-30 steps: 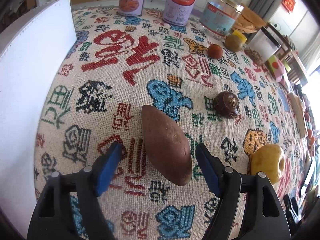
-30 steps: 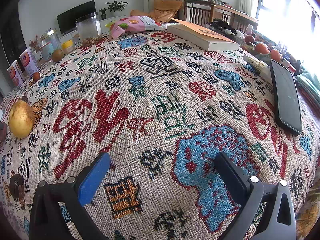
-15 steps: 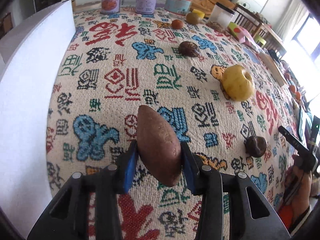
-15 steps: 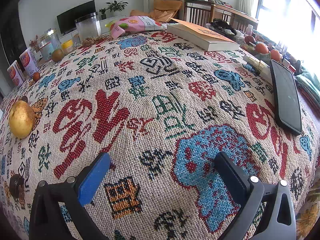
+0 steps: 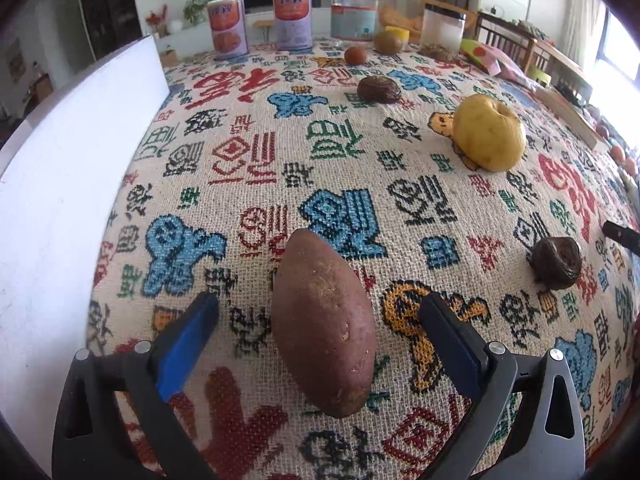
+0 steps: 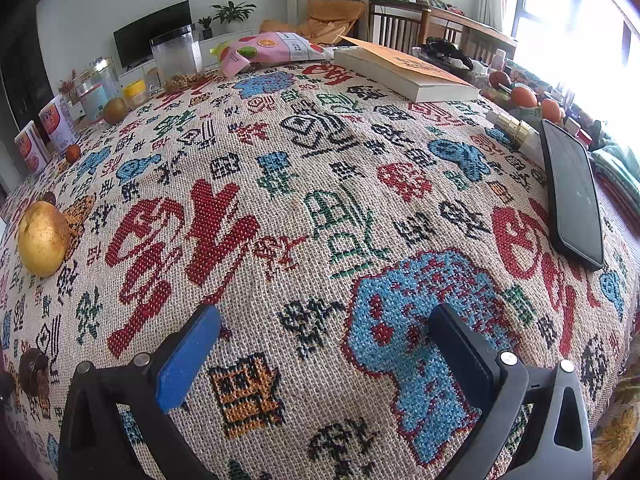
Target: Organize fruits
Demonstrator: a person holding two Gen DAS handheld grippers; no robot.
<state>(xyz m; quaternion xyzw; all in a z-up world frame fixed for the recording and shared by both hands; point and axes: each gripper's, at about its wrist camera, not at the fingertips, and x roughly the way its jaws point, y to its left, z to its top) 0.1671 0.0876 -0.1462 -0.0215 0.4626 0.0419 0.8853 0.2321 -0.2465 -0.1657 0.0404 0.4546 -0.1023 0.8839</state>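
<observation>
I'm opening the left gripper off the sweet potato, which lies on the patterned tablecloth between its jaws untouched, set apart from the yellow pear; right gripper hangs open, empty.

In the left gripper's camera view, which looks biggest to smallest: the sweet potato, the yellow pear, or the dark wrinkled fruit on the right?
1. Sweet potato, though it lies nearest the camera, which flatters it.
2. Yellow pear.
3. Dark wrinkled fruit, clearly smallest.
</observation>
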